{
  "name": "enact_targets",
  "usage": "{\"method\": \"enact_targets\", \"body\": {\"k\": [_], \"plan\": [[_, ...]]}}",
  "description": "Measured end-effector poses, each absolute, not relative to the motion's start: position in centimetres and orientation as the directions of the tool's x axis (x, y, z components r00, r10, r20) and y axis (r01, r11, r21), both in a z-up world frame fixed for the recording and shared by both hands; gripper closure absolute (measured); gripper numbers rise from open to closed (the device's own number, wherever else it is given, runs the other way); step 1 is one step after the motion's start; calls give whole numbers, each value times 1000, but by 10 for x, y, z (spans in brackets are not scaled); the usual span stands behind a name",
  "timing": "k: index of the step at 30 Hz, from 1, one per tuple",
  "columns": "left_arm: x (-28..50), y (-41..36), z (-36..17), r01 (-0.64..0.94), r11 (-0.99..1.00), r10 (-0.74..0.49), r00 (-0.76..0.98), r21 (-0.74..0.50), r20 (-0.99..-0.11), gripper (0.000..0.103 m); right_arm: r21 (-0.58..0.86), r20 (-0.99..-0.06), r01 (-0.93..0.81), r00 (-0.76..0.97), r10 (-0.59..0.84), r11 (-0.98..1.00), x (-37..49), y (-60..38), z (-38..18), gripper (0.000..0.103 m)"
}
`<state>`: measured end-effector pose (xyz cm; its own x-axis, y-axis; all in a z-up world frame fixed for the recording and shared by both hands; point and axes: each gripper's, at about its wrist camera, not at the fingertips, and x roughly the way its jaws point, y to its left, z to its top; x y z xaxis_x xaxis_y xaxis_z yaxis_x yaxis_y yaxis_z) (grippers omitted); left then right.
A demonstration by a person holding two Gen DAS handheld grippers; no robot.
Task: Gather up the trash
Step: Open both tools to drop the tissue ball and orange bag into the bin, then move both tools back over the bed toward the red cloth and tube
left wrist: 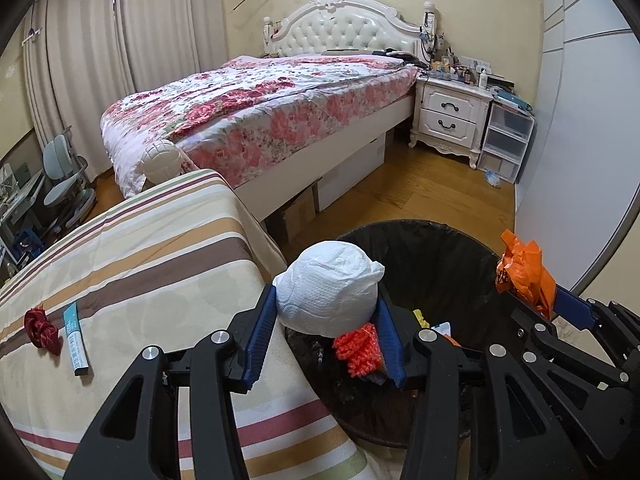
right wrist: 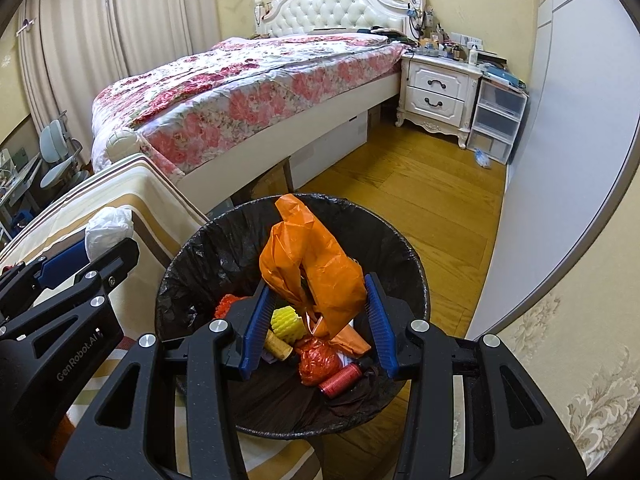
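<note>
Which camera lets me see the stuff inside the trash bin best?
The right wrist view. It looks down into the trash bin, showing a yellow sponge and red bottle beneath the orange bag. In the left wrist view, the white paper wad and tongs hide most of it.

A white tufted-headboard bed with a pink floral quilt (left wrist: 256,120) fills twelve o'clock — beige pleated curtains (left wrist: 100,52) at ten, a cream two-drawer nightstand (left wrist: 450,118) at two, honey-coloured wooden plank floor (left wrist: 432,196) below.
</note>
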<state>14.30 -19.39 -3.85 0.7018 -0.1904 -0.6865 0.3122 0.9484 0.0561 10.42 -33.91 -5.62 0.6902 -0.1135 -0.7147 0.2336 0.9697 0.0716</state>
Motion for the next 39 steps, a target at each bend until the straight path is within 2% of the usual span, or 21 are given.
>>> {"method": "enact_targets", "body": {"k": [11, 14, 16, 18, 31, 39], "plan": [[148, -201, -42, 319, 945, -182, 694, 71, -696, 52, 76, -721, 242, 683, -114, 967, 109, -345, -60, 59], [149, -200, -42, 319, 945, -184, 692, 68, -698, 42, 79, -721, 250, 682, -118, 965, 110, -347, -61, 57], [149, -201, -42, 321, 945, -186, 692, 66, -698, 35, 79, -718, 259, 684, -126, 963, 109, -349, -62, 48], [148, -202, -41, 317, 946, -179, 699, 75, -693, 31, 79, -718, 264, 684, -129, 961, 109, -351, -62, 47], [149, -193, -37, 278, 956, -143, 722, 95, -678, 25, 76, -710, 290, 687, -152, 954, 102, -357, -58, 42], [146, -181, -29, 256, 963, -138, 735, 84, -664, 24, 68, -696, 298, 698, -169, 952, 100, -354, -52, 28]]}}
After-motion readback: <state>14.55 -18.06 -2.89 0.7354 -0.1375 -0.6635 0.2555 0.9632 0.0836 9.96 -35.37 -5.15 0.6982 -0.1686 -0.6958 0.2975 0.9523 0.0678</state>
